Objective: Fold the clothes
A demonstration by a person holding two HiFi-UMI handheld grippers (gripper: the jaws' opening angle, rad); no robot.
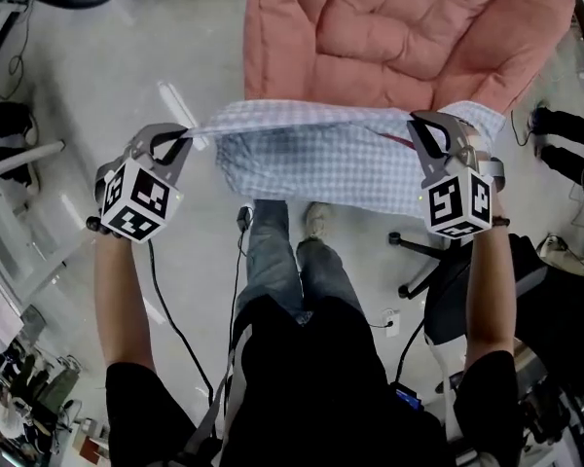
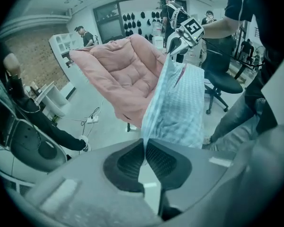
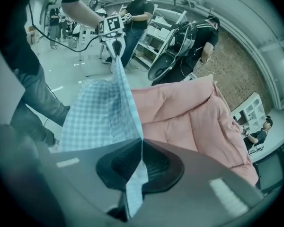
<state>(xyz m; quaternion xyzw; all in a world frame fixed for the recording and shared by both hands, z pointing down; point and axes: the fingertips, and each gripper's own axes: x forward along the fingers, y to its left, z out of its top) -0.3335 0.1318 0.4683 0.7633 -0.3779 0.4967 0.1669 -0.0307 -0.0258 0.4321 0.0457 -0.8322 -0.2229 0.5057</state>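
A light blue checked garment (image 1: 321, 154) hangs stretched in the air between my two grippers, in front of a pink padded cushion (image 1: 399, 37). My left gripper (image 1: 180, 136) is shut on the garment's left corner, and the cloth (image 2: 177, 103) runs up from between its jaws. My right gripper (image 1: 420, 129) is shut on the right corner, with the checked fabric (image 3: 104, 112) pinched between the pads and a strip hanging below. From each gripper view I see the other gripper (image 2: 177, 37) (image 3: 114, 44) at the cloth's far end.
The pink cushion (image 3: 199, 122) lies on the pale floor beyond the garment. A black office chair (image 1: 448, 270) stands at my right, and cables (image 1: 175, 329) trail from the grippers. Other people (image 3: 139, 8) and shelving (image 2: 66, 46) stand further off.
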